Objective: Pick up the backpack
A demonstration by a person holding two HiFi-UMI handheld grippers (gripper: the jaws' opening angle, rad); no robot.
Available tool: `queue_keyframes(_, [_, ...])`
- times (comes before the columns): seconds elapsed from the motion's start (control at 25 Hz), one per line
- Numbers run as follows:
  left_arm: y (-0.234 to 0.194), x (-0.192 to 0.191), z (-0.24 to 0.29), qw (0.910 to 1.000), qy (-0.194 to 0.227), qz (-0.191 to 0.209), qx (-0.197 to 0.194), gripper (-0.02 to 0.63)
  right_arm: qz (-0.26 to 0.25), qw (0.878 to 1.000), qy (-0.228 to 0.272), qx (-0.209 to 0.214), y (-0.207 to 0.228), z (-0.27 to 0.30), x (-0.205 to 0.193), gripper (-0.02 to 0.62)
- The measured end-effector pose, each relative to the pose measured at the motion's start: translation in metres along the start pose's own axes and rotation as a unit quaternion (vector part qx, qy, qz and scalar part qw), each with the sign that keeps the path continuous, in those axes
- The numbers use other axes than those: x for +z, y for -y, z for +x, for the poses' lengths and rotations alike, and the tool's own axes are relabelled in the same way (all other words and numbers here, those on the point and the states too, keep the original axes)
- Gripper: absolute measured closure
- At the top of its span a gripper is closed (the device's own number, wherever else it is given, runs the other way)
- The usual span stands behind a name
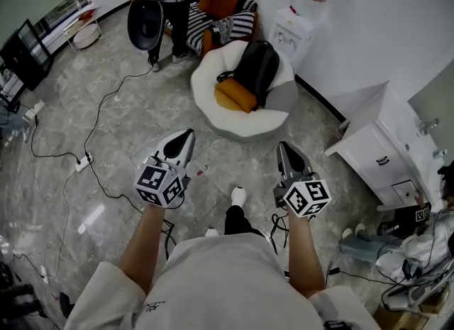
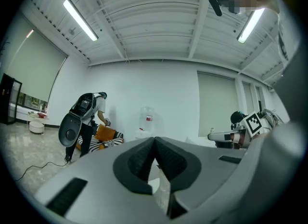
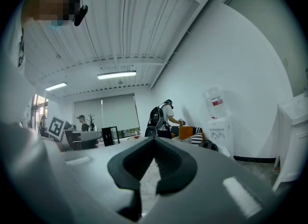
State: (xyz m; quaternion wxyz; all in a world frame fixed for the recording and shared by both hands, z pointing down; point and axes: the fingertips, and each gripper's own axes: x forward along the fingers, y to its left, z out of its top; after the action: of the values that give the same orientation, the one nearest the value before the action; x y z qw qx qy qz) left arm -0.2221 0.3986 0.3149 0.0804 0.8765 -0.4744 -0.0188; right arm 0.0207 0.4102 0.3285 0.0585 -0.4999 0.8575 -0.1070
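Backpack: black backpack (image 1: 257, 69) leans on the white beanbag chair (image 1: 210, 91) by the far wall, beside an orange cushion (image 1: 235, 96); untouched
Left gripper (image 1: 186, 137): jaws pressed together, nothing between them; well short of the chair
Right gripper (image 1: 282, 147): likewise closed and empty
Progress: judged barely begun; the approach, opening, grasp and lift all remain

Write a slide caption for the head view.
Jaws shut and empty, left gripper and right gripper face a black backpack resting on a white beanbag near a water dispenser.
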Motion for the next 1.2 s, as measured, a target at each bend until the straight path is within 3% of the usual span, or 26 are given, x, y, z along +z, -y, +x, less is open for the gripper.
queue_keyframes(0.76, [-0.028,-0.004,0.158,0.9992,-0.039,-0.01,-0.003,0.611,0.028,0.999,-0.016,0.017,0.133,0.115,0.011,0.592])
queue_keyframes(1.2, [-0.036,-0.006,0.223,0.9989,-0.041,-0.019,0.005,0.611,0.037,0.998,-0.034,0.037,0.187,0.16,0.009,0.592])
